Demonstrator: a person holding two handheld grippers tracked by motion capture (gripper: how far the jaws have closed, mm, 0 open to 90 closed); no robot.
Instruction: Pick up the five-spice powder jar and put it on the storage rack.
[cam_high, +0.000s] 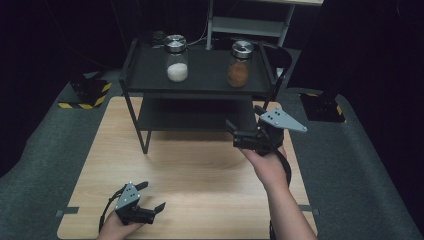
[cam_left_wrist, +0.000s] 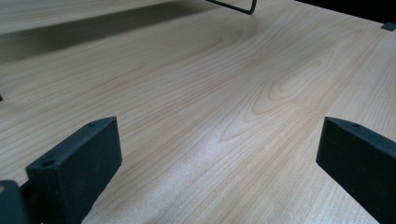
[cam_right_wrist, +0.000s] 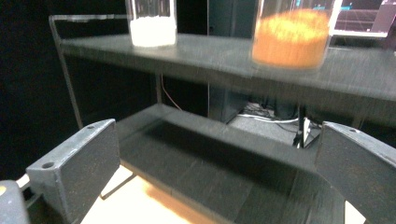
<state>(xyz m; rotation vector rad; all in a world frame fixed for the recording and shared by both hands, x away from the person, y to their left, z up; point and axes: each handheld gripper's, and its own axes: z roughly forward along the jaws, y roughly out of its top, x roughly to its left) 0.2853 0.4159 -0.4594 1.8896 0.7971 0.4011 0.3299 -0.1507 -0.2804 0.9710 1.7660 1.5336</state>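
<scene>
Shelving takes the far end of the pale wooden table: a black two-tier rack on thin metal legs, and everything else can be placed against it. On the rack's top tier stand two glass jars with silver lids, well apart from each other. The jar of white powder sits toward the rack's left half, the jar of orange-brown powder toward its right half. The lower tier is bare and dark.

The right gripper is held up just in front of the rack's right end, about level with the lower tier, a hand wrapped round its body and the grey three-cornered plate on top. Its jaws stand wide apart with nothing between them. In the right gripper view they frame the rack from low down — the white jar up at the left of the top tier, the orange jar nearer and to the right, slightly blurred.

The left gripper lies well clear of the rack, near the table's front left corner, resting low over the wood. Its jaws are also spread wide and hold nothing — the left gripper view shows bare wood grain between them, with a rack foot at the top edge.
</scene>
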